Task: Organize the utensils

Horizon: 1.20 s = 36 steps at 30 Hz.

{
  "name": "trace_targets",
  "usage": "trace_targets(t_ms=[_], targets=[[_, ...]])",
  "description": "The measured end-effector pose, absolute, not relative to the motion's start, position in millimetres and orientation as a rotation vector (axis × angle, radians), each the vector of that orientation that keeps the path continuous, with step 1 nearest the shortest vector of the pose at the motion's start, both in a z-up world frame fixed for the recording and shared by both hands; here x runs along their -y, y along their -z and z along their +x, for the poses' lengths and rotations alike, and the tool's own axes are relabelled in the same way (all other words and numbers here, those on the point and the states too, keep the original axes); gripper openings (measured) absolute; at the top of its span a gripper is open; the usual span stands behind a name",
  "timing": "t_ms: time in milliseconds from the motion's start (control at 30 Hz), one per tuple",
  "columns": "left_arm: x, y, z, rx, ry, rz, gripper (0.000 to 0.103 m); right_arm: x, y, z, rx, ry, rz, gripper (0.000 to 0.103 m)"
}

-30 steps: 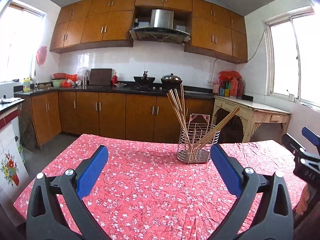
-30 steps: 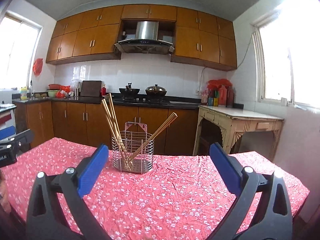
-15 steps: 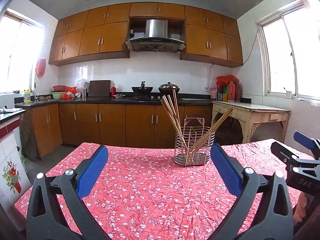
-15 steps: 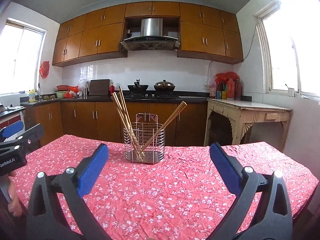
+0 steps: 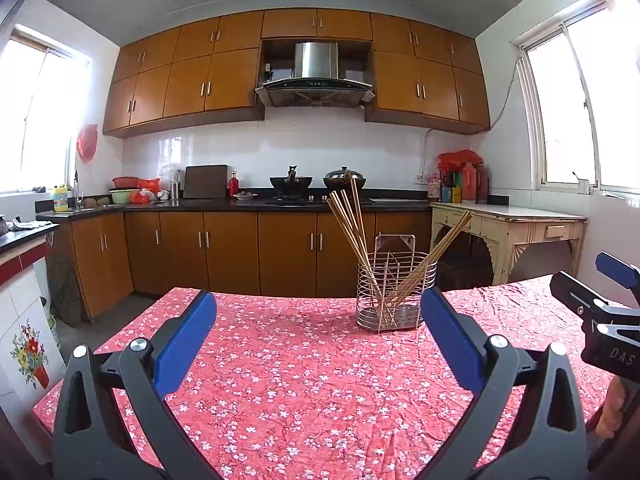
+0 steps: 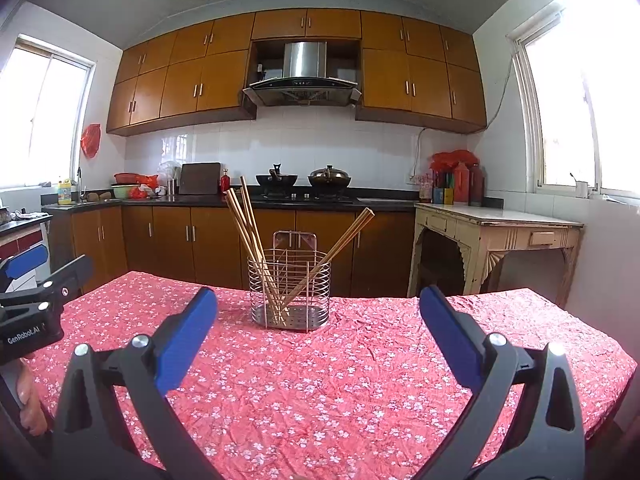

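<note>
A wire metal utensil holder (image 5: 394,292) (image 6: 290,288) stands upright at the far side of the table, with several wooden chopsticks (image 5: 352,236) (image 6: 248,232) leaning out of it to both sides. My left gripper (image 5: 318,308) is open and empty, well short of the holder and a little to its left. My right gripper (image 6: 318,306) is open too, with nothing between its blue pads (image 6: 188,332), and the holder sits ahead of it, slightly left. Each gripper shows at the edge of the other's view: the right gripper (image 5: 600,300) and the left gripper (image 6: 36,280).
The table wears a red floral cloth (image 5: 304,372) (image 6: 360,380). Behind it run brown kitchen cabinets (image 5: 224,248) with a stove and pots (image 6: 304,180). A cream side table (image 6: 496,232) stands at the right wall. A hand (image 6: 28,396) holds the left gripper.
Both grippers have drawn back and tilted up, so the holder looks farther away and sits lower on the table. Their jaws stay open; the holder and chopsticks have not moved.
</note>
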<state>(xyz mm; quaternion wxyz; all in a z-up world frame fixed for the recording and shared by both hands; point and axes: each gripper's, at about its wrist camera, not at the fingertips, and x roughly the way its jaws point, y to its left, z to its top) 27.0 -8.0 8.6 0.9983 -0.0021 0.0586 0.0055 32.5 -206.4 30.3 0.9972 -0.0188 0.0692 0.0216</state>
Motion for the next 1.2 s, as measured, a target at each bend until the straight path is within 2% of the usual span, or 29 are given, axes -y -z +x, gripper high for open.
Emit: trace_targets(t_ms=[1200], targets=[[8.1,-0.8,24.7,-0.156,-0.019,-0.003,0.101,215.3,-22.3,38.5,-0.171,-0.044,-0.025,0.099]])
